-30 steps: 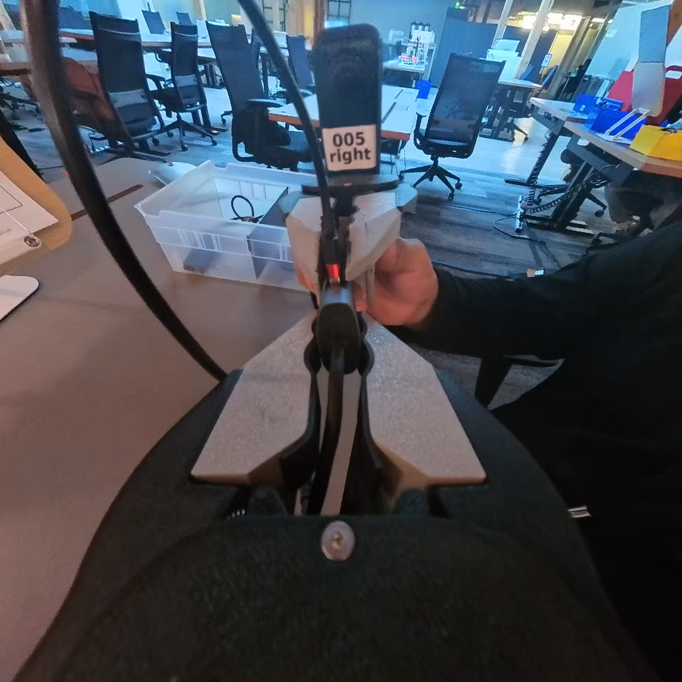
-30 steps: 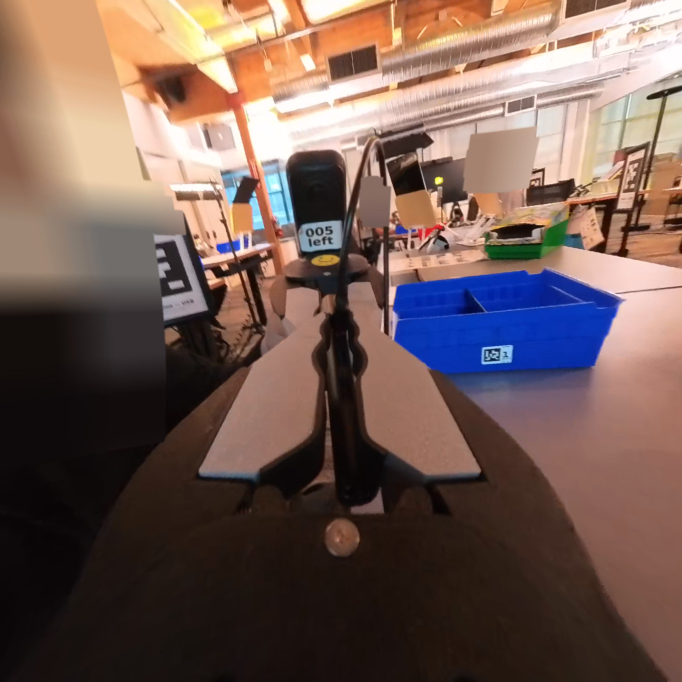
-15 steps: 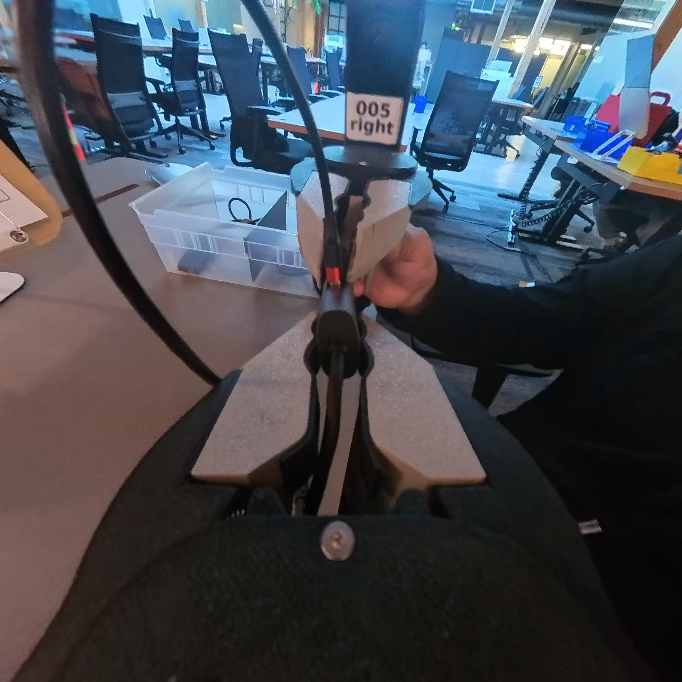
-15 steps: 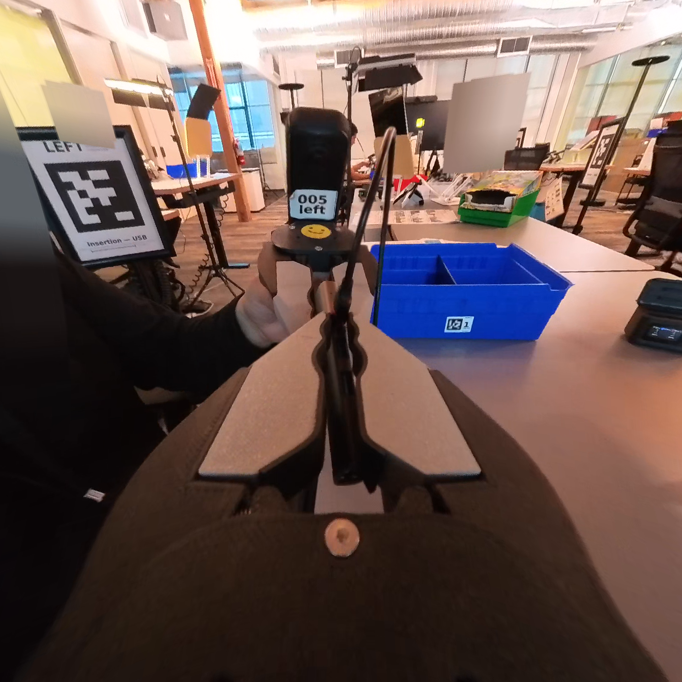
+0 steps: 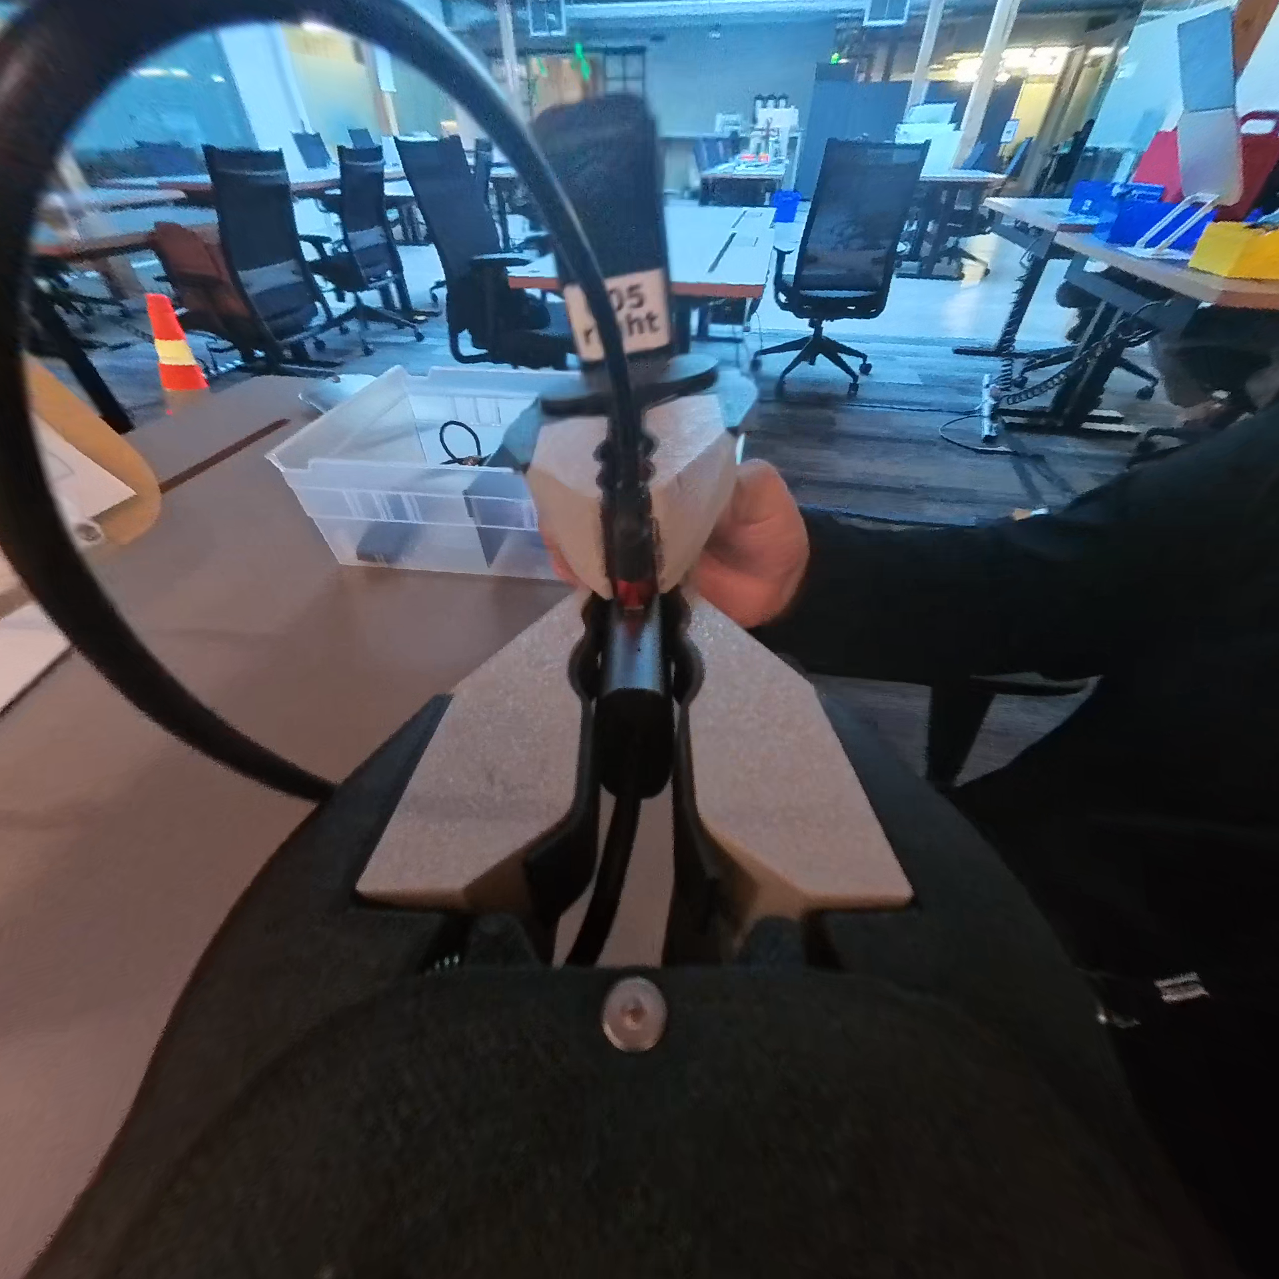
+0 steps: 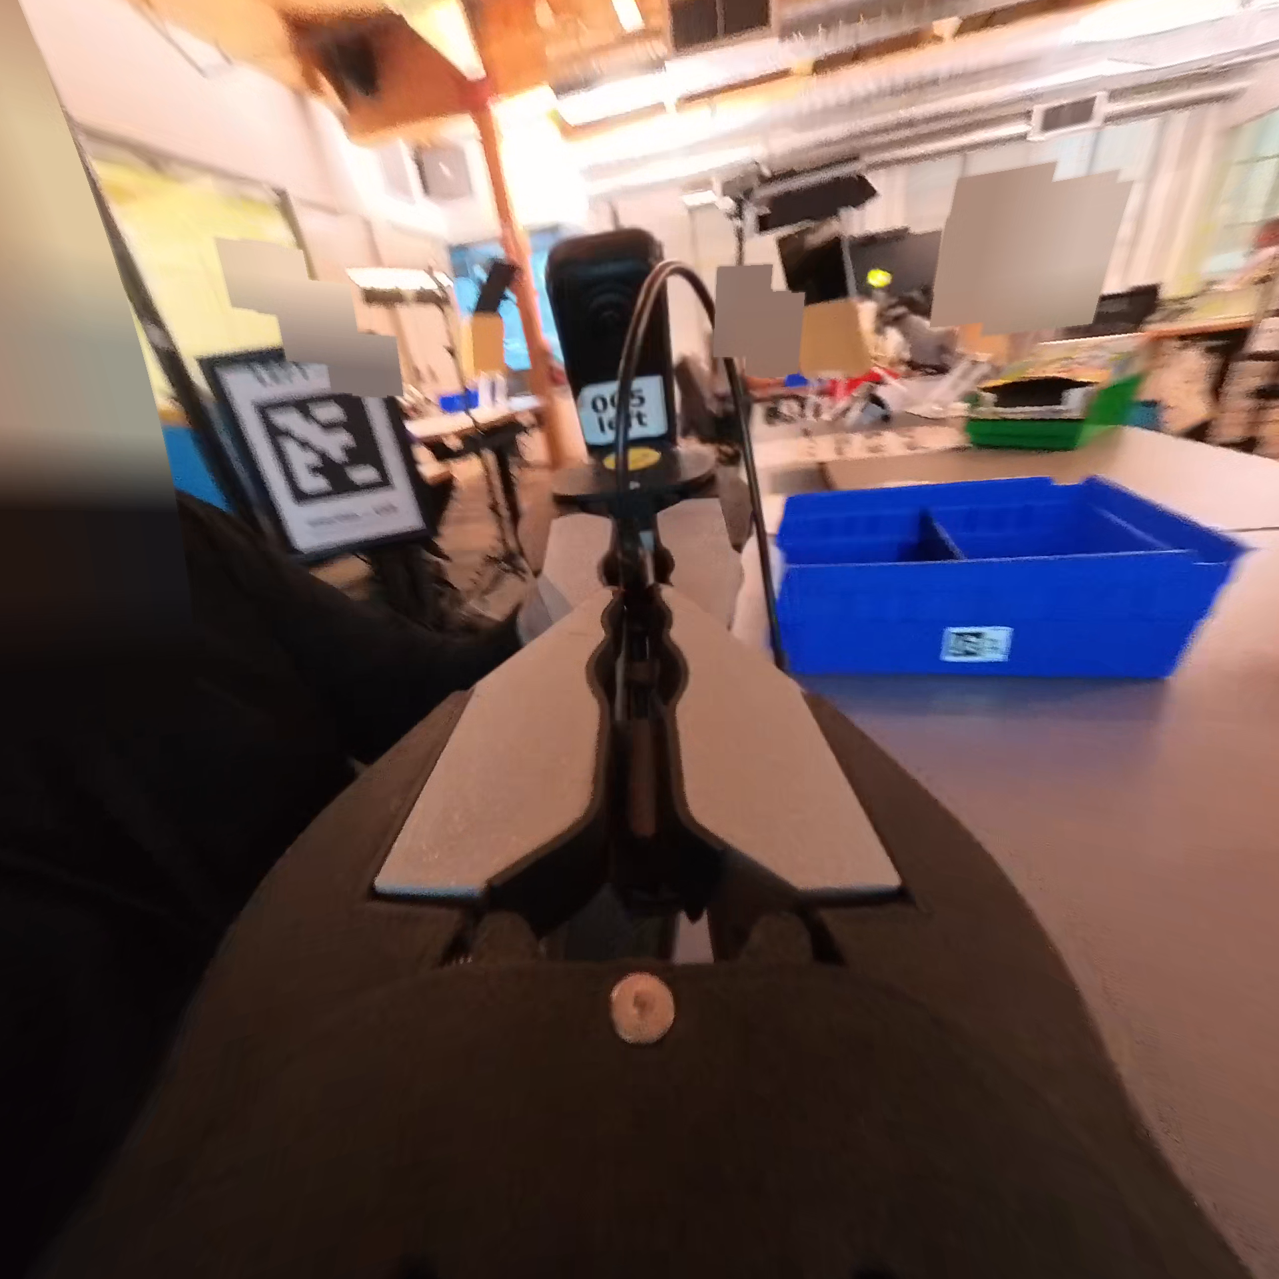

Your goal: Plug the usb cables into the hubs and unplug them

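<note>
The hub (image 5: 633, 682), a dark grey bar, sits clamped between my left gripper (image 5: 633, 623) fingers. My right gripper (image 6: 637, 623), tip to tip with it, pinches the black usb cable (image 5: 626, 526) plug at the hub's end, above the worktop's (image 5: 242, 623) near edge.

Count, both views together: two grippers, left gripper (image 5: 633, 623) and right gripper (image 6: 637, 609); one grey hub (image 5: 633, 664); one black cable (image 5: 173, 657) looping from it; one clear bin (image 5: 408, 477); one blue bin (image 6: 996, 595); one green bin (image 6: 1045, 422), far back; one orange cone (image 5: 173, 346); one framed marker sign (image 6: 318, 457); five office chairs at least
</note>
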Demonstrator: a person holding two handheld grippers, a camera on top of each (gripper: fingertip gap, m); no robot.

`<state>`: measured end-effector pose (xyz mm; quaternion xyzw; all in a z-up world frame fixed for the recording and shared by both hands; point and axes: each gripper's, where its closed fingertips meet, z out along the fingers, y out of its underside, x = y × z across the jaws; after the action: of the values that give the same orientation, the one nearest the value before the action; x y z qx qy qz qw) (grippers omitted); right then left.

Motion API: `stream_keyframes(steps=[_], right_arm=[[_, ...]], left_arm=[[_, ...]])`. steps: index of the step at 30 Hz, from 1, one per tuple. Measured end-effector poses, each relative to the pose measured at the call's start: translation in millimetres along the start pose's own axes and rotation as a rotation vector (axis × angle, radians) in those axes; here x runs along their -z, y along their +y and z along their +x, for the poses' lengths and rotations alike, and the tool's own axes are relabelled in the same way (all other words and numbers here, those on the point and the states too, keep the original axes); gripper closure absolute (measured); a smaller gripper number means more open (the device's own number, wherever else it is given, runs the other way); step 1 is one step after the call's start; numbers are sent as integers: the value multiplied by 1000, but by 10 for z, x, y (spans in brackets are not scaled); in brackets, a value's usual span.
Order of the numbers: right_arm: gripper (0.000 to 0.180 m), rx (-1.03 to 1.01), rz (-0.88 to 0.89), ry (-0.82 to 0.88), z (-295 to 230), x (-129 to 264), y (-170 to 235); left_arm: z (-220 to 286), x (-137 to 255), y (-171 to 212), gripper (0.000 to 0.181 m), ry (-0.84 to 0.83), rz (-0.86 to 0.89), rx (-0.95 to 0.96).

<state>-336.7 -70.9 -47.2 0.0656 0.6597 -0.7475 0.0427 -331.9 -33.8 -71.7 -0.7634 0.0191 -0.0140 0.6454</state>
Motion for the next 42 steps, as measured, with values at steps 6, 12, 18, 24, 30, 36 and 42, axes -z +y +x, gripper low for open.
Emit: stream_keyframes(steps=[6, 12, 18, 24, 30, 36, 42], right_arm=[[176, -156, 122, -93, 25, -7, -32], [176, -236, 164, -109, 33, -9, -74], [172, 7, -35, 91, 101, 27, -28], [174, 155, -219, 277, 185, 230, -27], [177, 158, -251, 287, 192, 241, 7], [170, 186, -244, 288, 161, 188, -12], [172, 228, -229, 289, 127, 174, -51]], left_arm=[[-36, 22, 4, 166, -29, -12, 1], [-47, 32, -13, 166, -40, -17, 7], [-82, -4, 17, 167, -18, 9, 18], [-155, 43, 25, 167, -74, -29, -6], [-157, 52, 27, 167, -59, -23, 13], [-148, 52, 42, 167, -44, -27, 20], [-142, 38, 64, 167, -32, -35, 30]])
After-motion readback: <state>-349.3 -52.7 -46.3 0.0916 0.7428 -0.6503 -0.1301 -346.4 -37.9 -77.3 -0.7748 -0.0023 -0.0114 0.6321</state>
